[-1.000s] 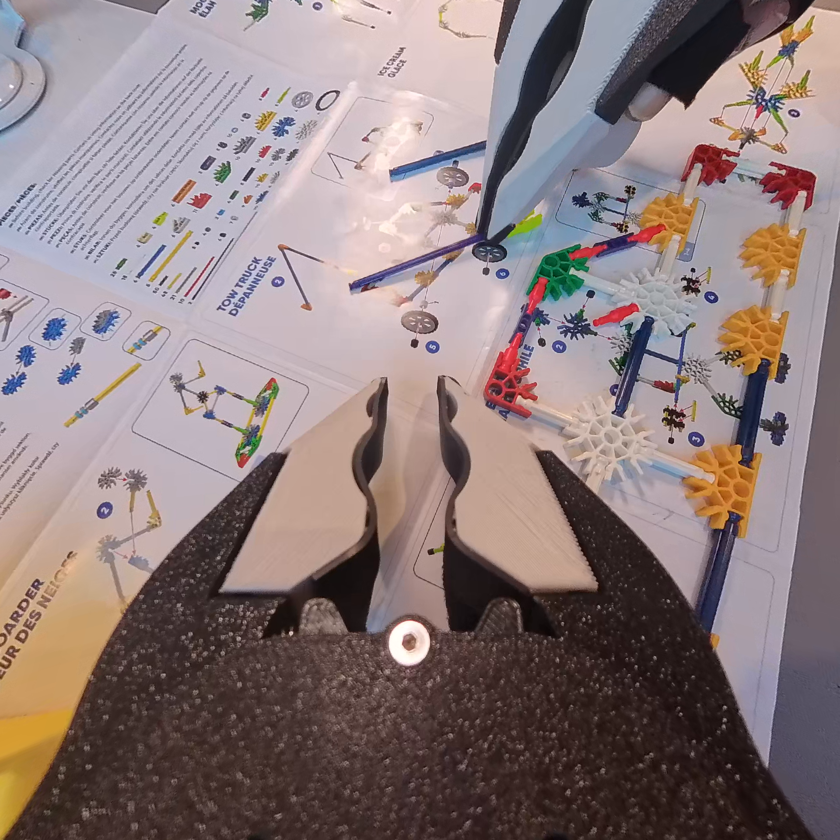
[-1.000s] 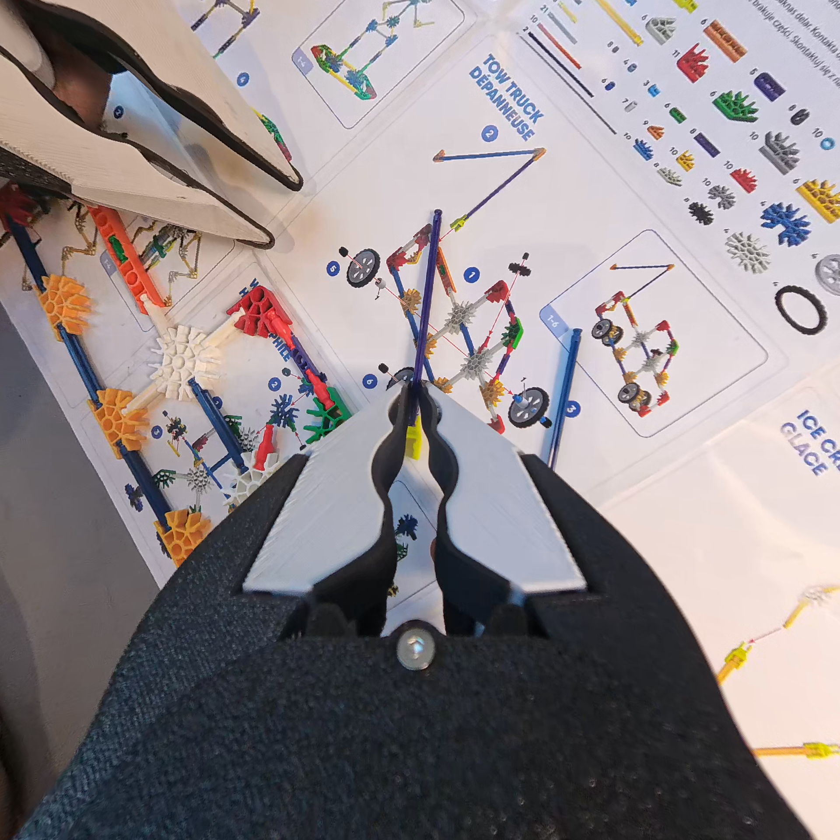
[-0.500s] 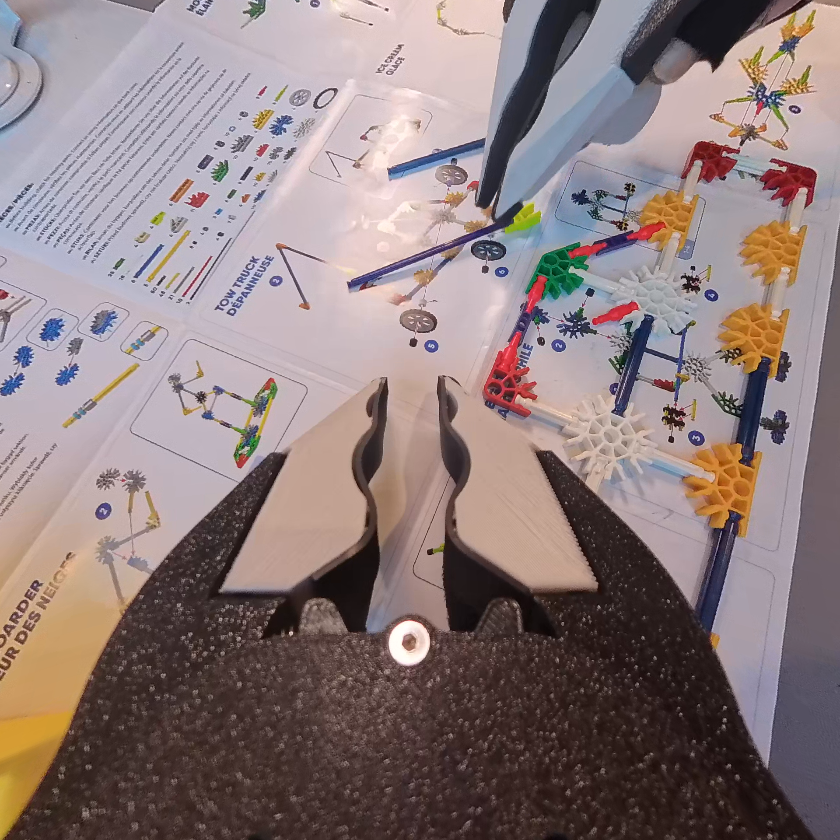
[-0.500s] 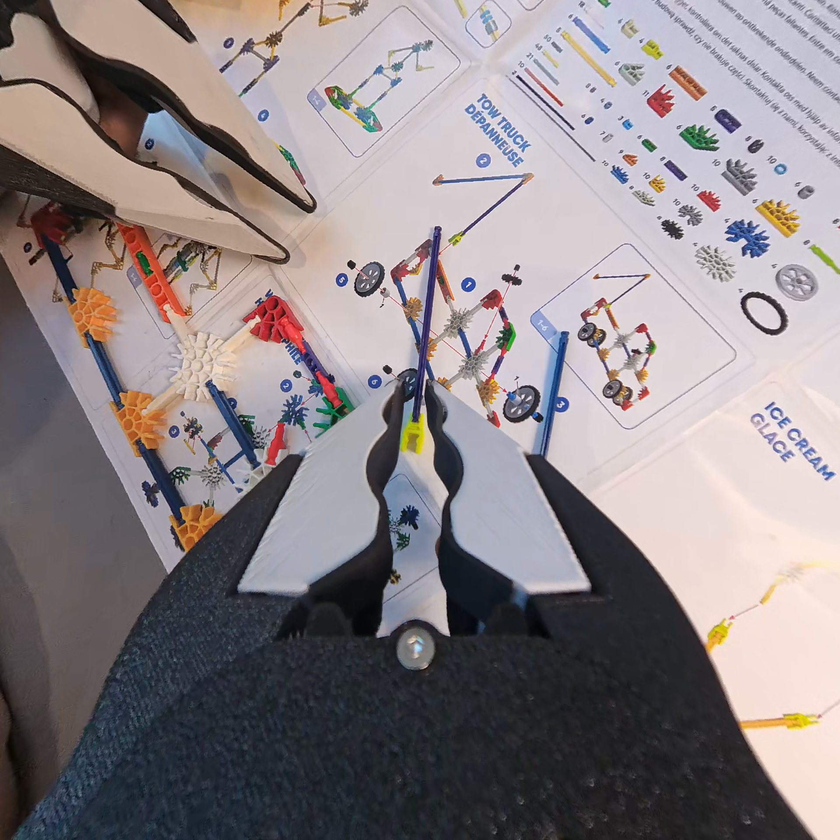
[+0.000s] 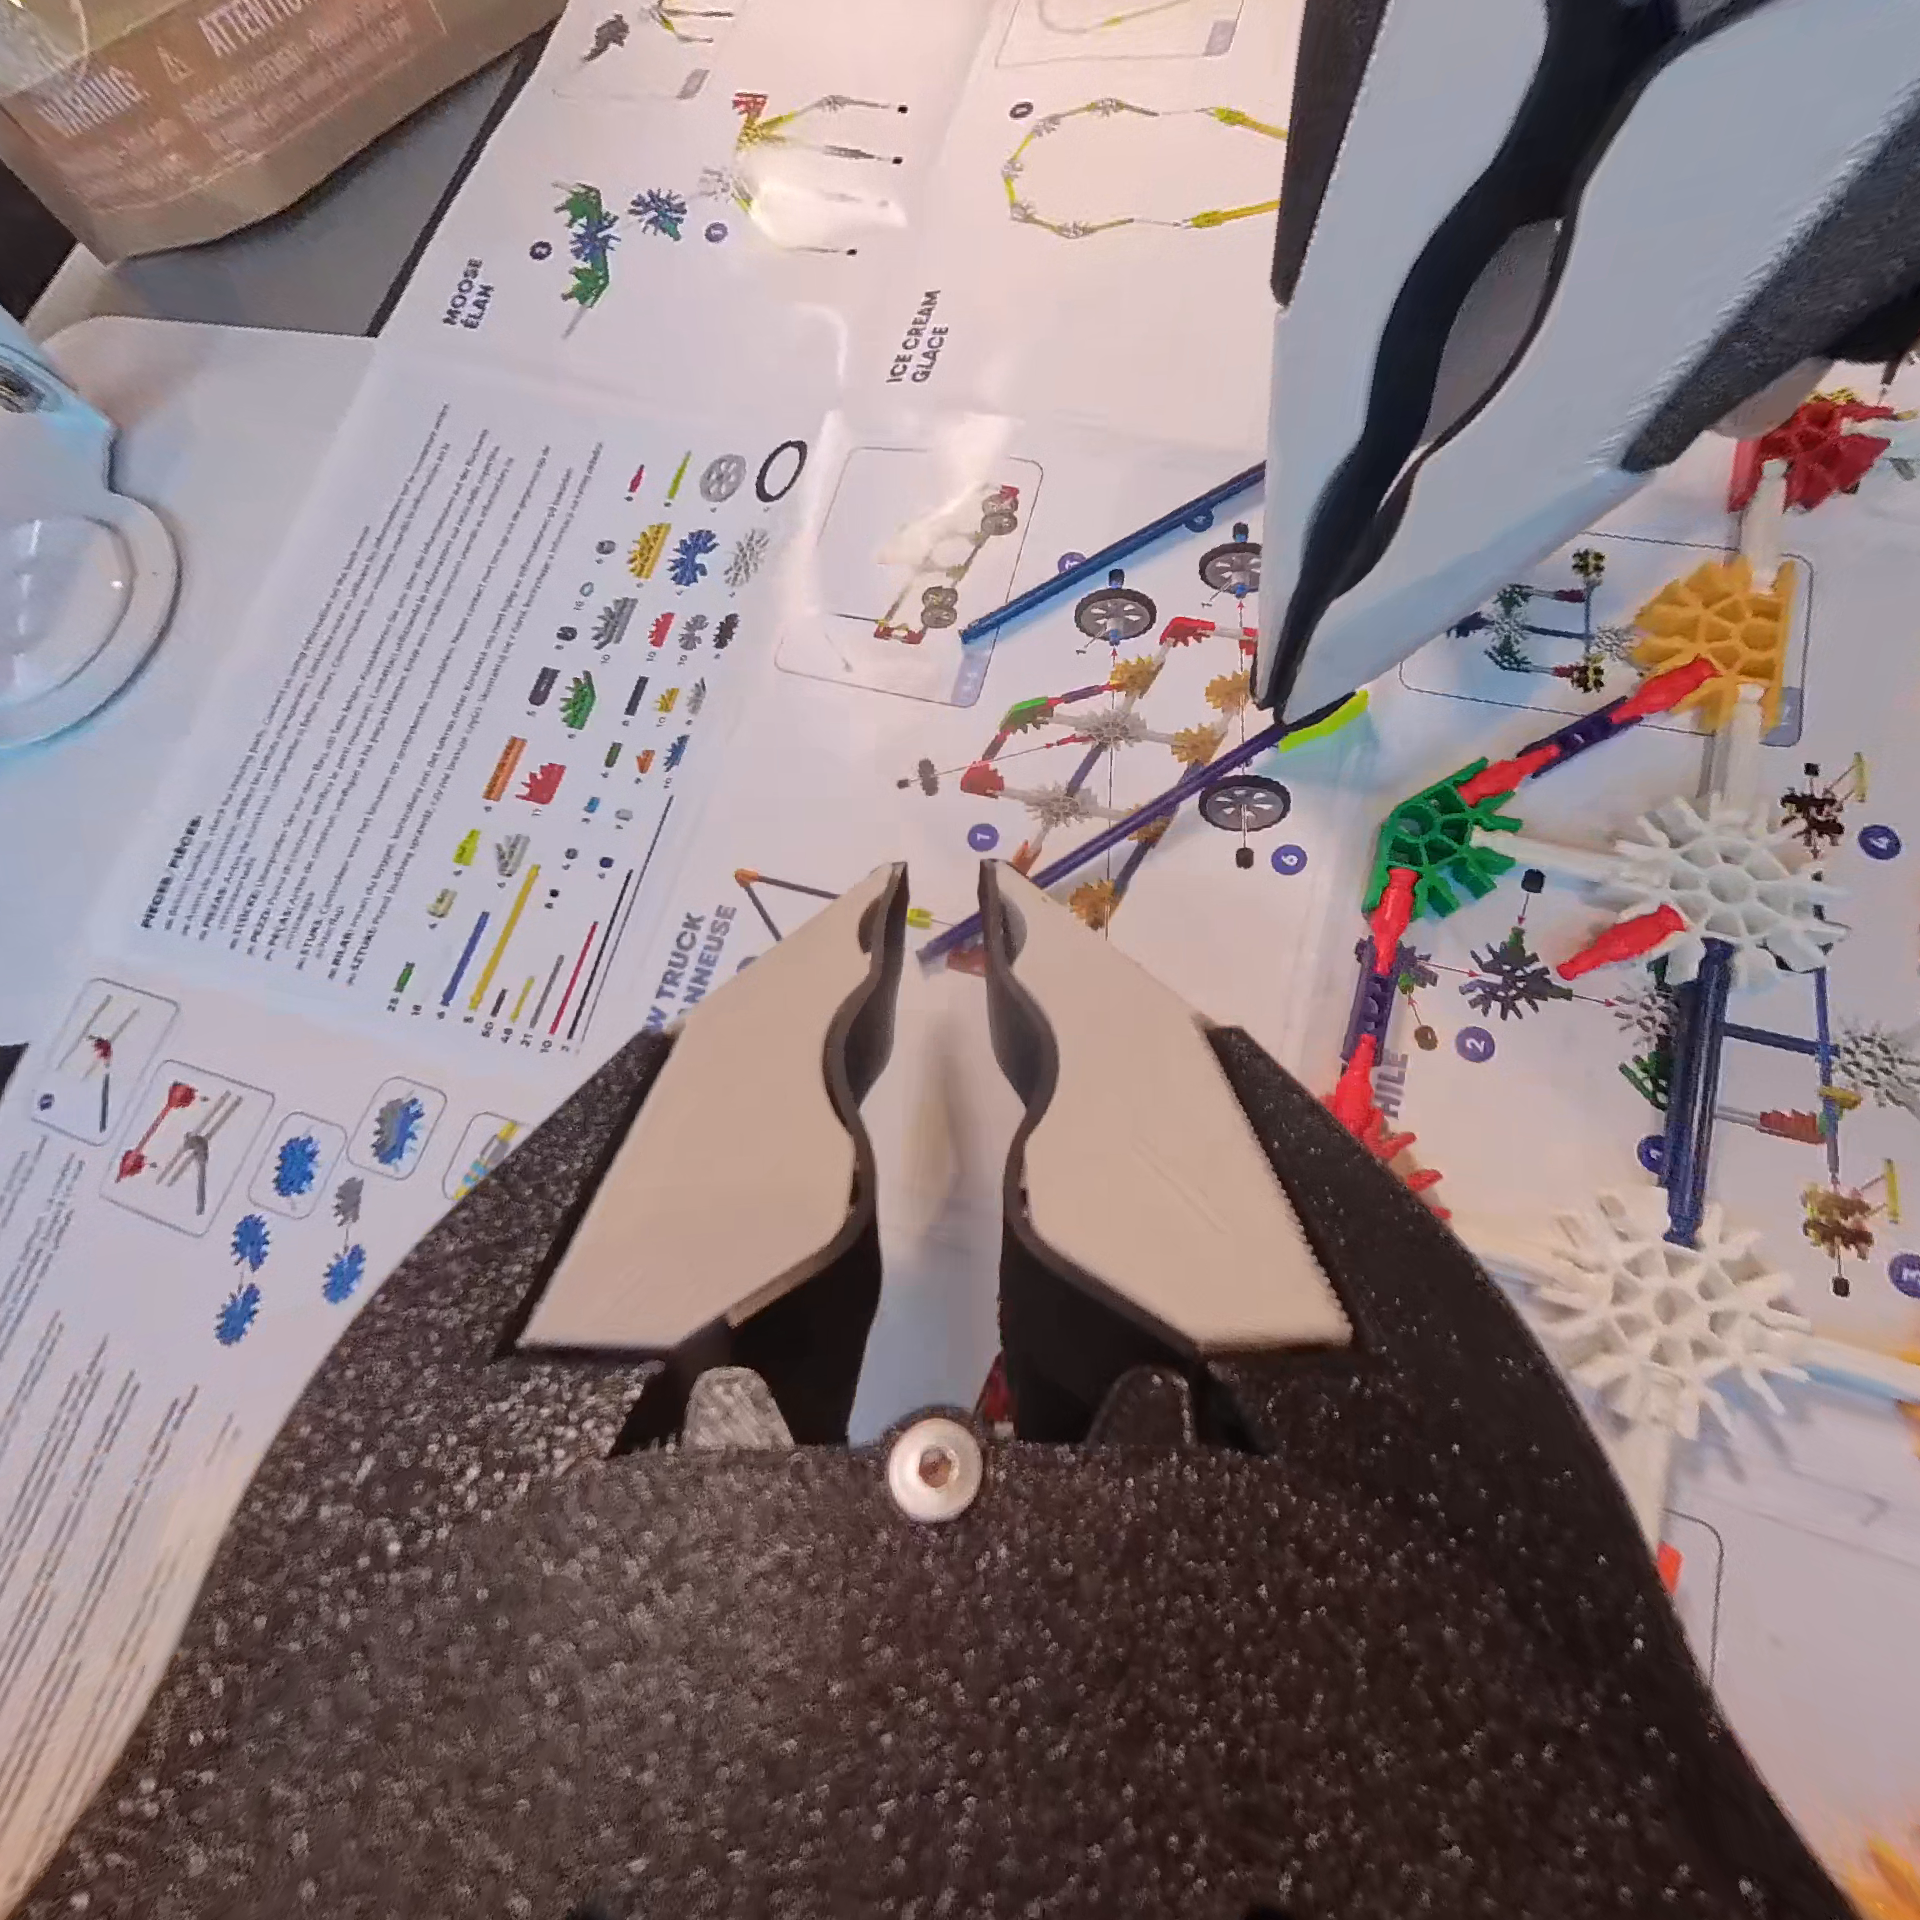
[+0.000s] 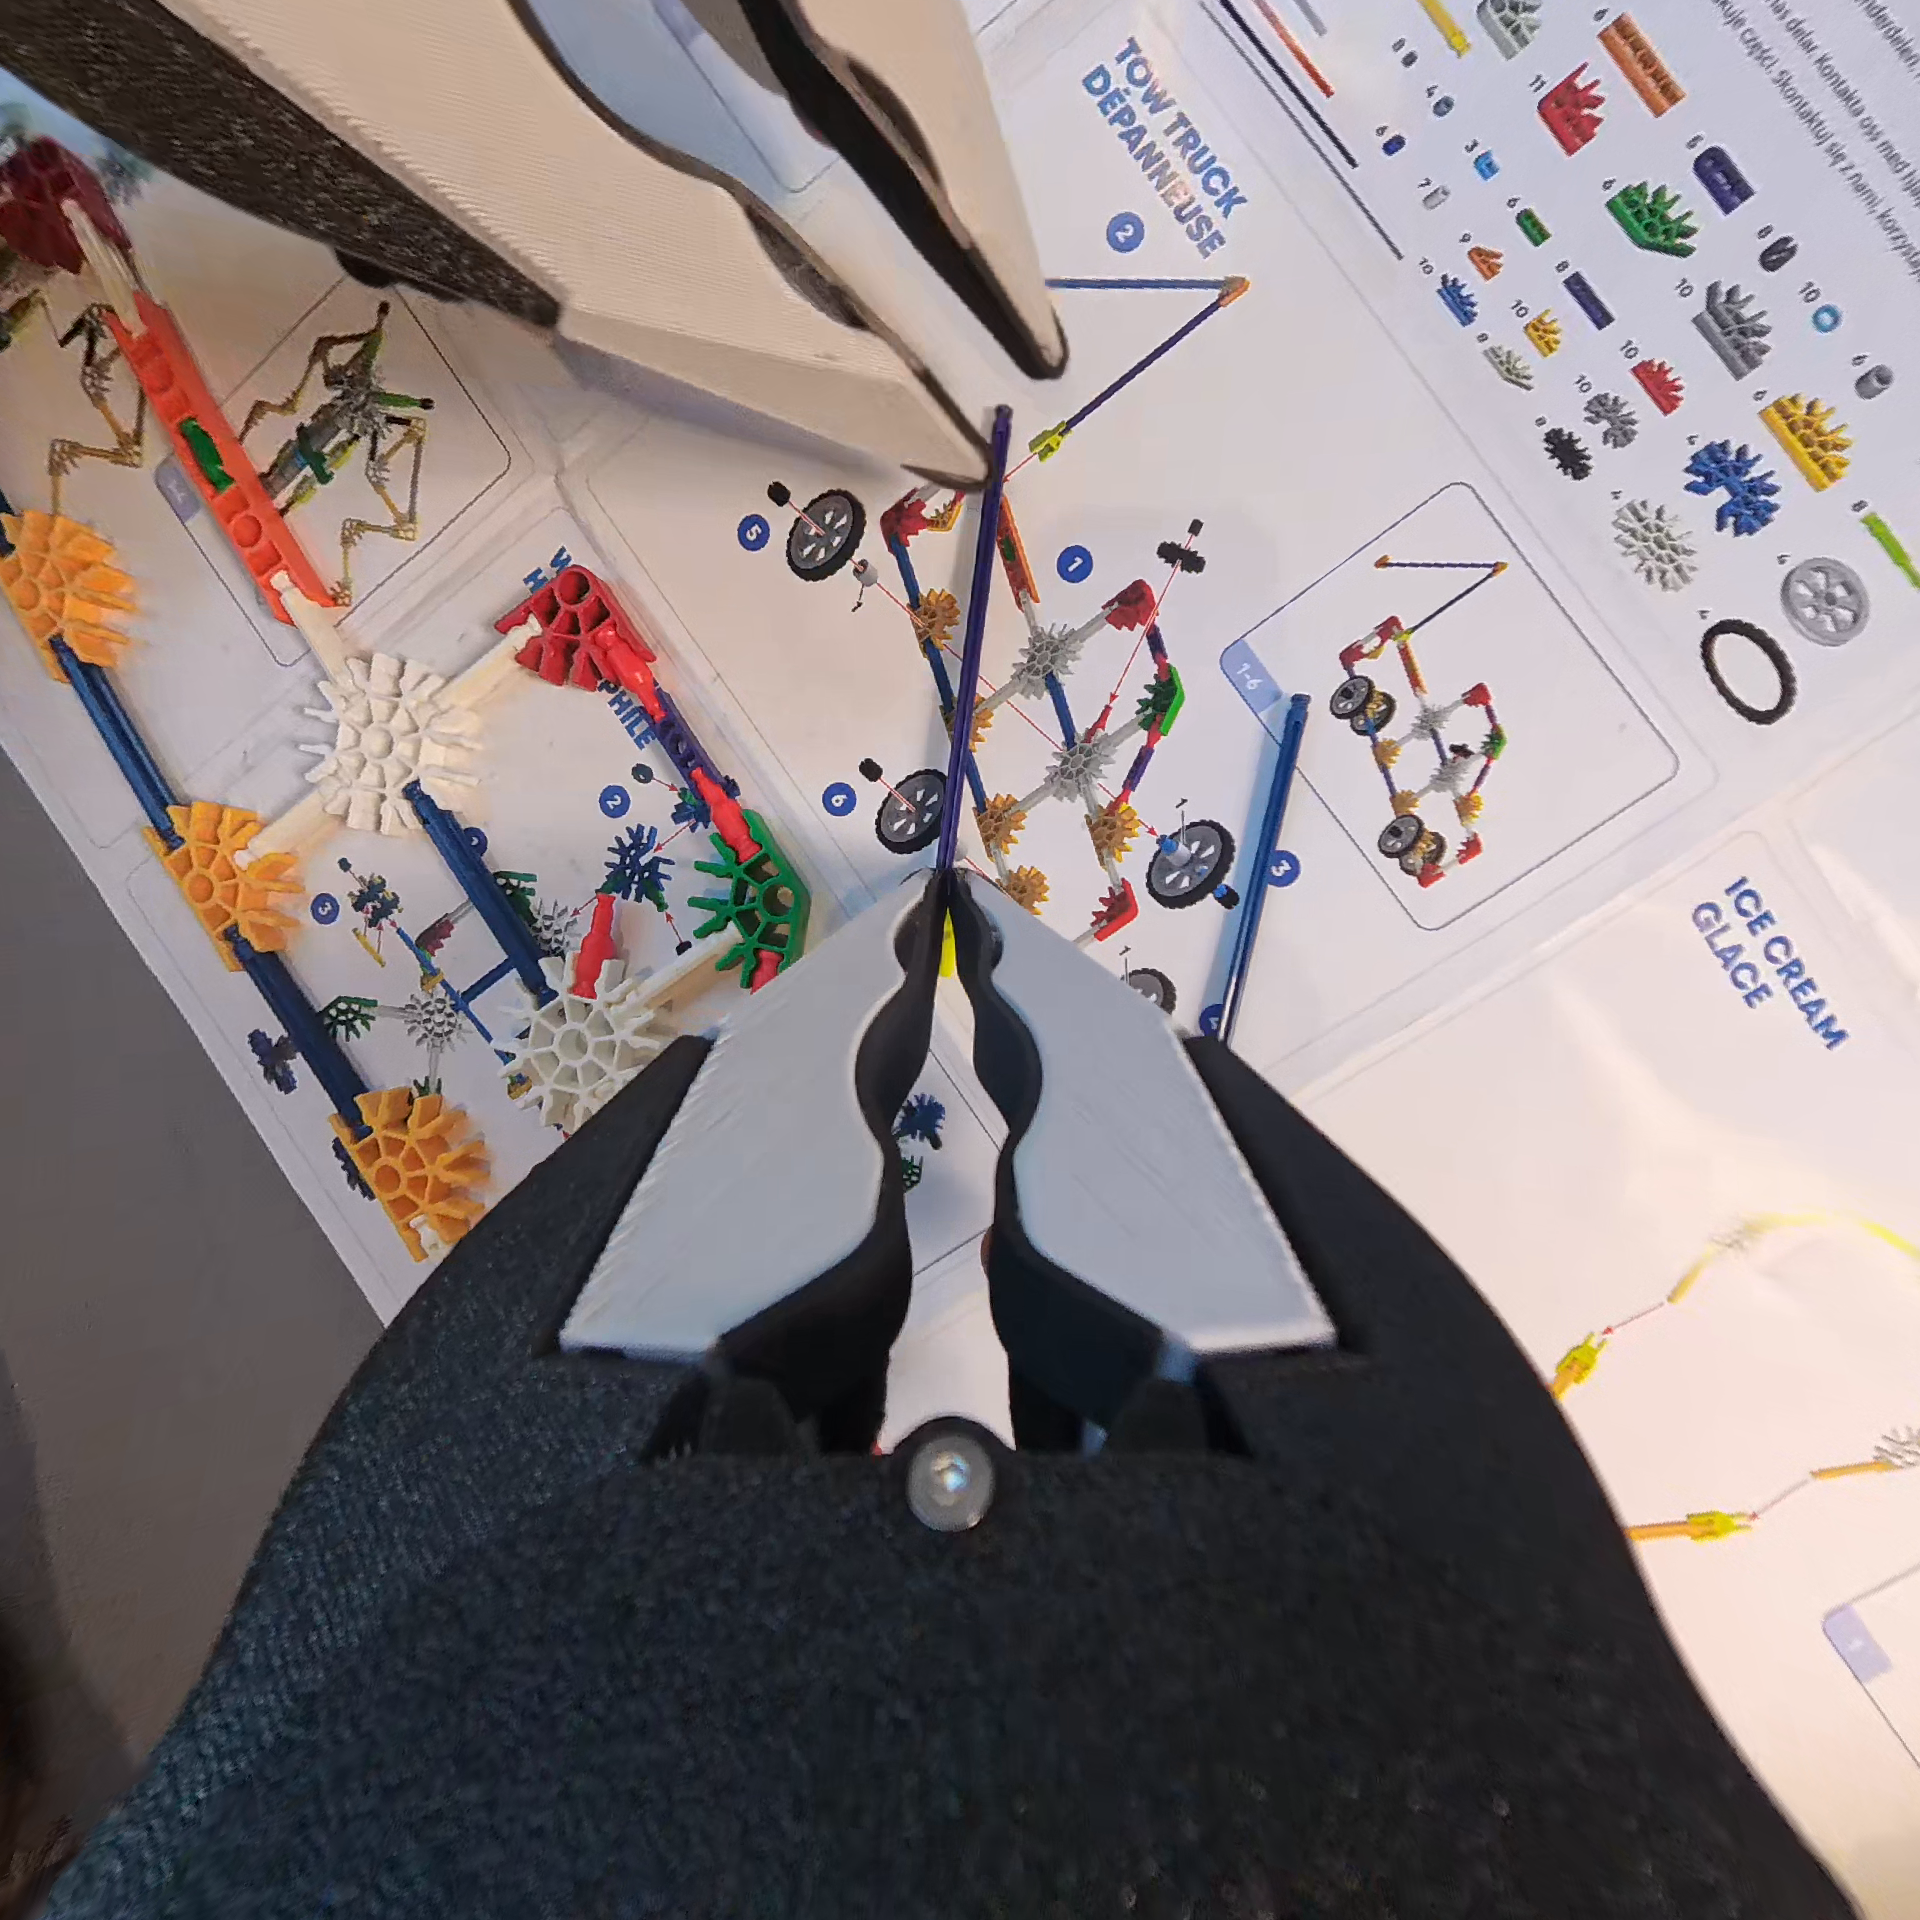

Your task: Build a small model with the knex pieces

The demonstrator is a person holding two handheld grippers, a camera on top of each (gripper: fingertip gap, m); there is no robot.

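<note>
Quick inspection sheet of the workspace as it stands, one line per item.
Surface: instruction sheet spread over the table.
Job's things: thin purple rod with a yellow-green end piece; rod-and-connector frame lying flat; loose blue rod.
Clutter: cardboard box; clear dome, far left.
Grippers: right gripper shut on the purple rod; left gripper open, its tips at the rod's free end.
Cables: nothing seen.
Surroundings: nothing seen.
</note>
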